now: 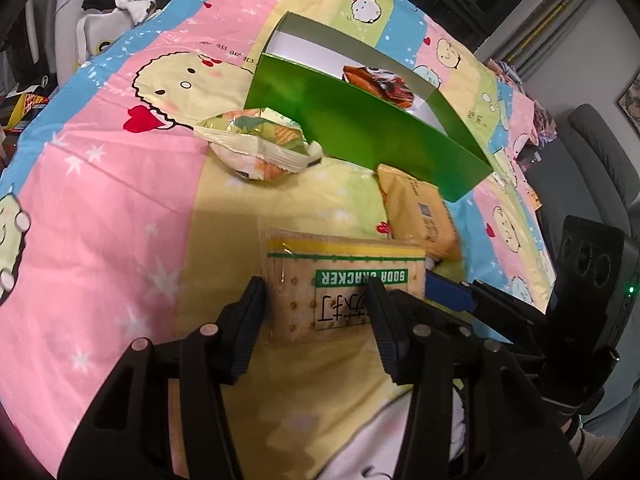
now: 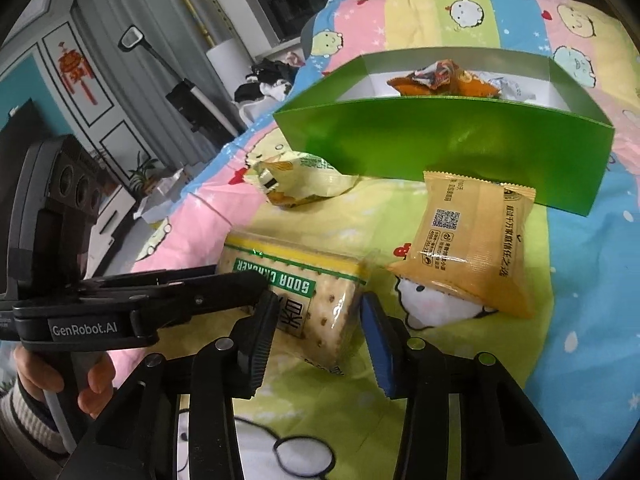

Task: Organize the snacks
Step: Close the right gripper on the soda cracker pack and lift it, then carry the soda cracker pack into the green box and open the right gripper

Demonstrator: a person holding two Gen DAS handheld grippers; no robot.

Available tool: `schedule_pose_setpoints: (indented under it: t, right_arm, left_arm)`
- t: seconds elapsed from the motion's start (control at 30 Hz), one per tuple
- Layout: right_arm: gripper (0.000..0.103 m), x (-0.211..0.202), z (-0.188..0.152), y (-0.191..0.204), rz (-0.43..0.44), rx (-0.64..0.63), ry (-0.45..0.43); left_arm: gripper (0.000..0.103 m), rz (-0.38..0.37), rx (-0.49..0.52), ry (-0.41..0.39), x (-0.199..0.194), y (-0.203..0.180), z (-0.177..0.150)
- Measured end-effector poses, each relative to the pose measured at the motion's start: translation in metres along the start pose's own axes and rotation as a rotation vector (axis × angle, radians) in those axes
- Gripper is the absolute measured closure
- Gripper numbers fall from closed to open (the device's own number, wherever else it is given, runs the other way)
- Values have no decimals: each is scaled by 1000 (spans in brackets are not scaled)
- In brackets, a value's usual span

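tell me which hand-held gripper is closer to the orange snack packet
Right. The right hand-held gripper grips the soda cracker pack at the end beside the orange snack packet; the left hand-held gripper grips the pack's far end.

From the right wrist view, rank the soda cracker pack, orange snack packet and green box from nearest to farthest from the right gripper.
1. Clear-wrapped soda cracker pack, between the right gripper fingers.
2. Orange foil snack packet, ahead to the right.
3. Green open cardboard box, behind it.
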State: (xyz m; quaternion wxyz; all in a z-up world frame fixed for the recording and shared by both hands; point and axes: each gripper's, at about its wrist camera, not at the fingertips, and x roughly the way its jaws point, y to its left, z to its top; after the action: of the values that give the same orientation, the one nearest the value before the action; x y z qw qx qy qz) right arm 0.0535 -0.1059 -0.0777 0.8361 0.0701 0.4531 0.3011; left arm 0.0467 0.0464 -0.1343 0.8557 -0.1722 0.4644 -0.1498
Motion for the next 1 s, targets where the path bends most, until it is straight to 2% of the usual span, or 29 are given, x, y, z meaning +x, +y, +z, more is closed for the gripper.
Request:
schedule_pose_setpoints:
  t: [0.6,1.0]
  right_arm:
    - [58,-46,-5,16,-27,-32,-85]
    - [58,-72,4,12,-36,-42,-156]
  left_arm:
    - [52,16,51,-63,-33,-39,-9]
    - [51,8,98,-97,-42,-63,6]
